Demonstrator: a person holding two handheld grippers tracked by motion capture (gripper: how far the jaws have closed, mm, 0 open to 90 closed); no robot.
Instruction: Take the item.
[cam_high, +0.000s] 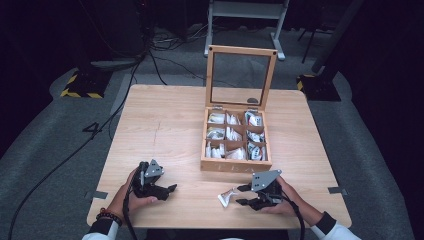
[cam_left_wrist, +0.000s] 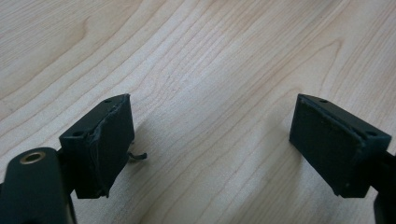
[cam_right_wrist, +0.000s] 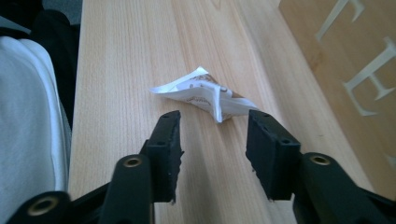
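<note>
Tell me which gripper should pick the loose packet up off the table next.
Right, probably. The right gripper lies with open jaws just short of the packet, which rests on the table before the wooden box. The left gripper, open too, sits farther off over bare wood.

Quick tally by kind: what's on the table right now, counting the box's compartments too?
Wooden box with open glass-paned lid: 1
Compartments in that box: 9
Loose white sachet on the table: 1
Black two-jaw grippers, left gripper, right gripper: 2
Total: 4 things, plus 9 compartments.
</note>
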